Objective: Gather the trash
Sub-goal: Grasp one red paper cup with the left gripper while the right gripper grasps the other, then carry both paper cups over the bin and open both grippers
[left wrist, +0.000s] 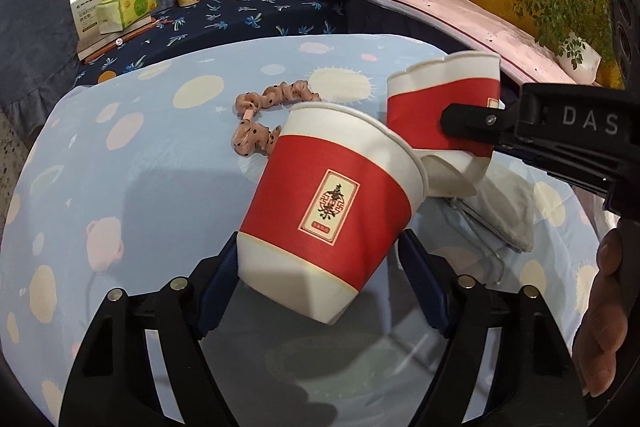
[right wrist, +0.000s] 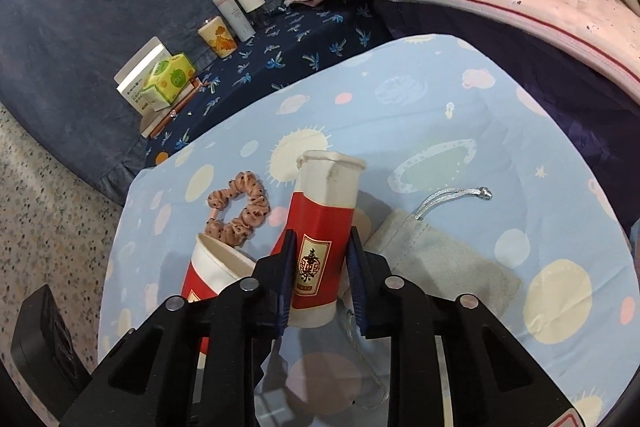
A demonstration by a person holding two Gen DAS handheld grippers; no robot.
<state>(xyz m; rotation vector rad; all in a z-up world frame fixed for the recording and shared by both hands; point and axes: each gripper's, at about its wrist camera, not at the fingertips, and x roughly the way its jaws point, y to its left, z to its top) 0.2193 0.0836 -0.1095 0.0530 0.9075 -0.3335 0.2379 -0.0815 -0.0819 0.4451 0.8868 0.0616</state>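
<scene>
Two red-and-white paper cups, both tipped over above a blue planet-print tablecloth [right wrist: 460, 115], are each caught in a pair of hand-held tongs. The first cup [left wrist: 328, 211] sits in the left gripper [left wrist: 316, 267], whose jaws are pressed against its pale base on both sides. The flattened cup [right wrist: 324, 239] is pinched hard through its middle by the right gripper [right wrist: 318, 283], its walls squashed nearly together. In the left wrist view the two cups touch, the crushed one's base butting against the first cup's rim.

The risks lie in those grips. The left jaws hold only the narrow, tapered base, so the cup could swing on that hold or slide out if the hand tilts. The crushed cup's creased card could fold further and slip through the right jaws. Pulling the hands apart carelessly may knock one cup loose with the other.

Close by on the cloth lie a pink dotted scrunchie [right wrist: 238, 215], just beyond the first cup's mouth, and a grey drawstring pouch [right wrist: 440, 259] beside the flattened cup; either could be dragged along or mistaken for rubbish. Whether any bin stands near, the views do not show.
</scene>
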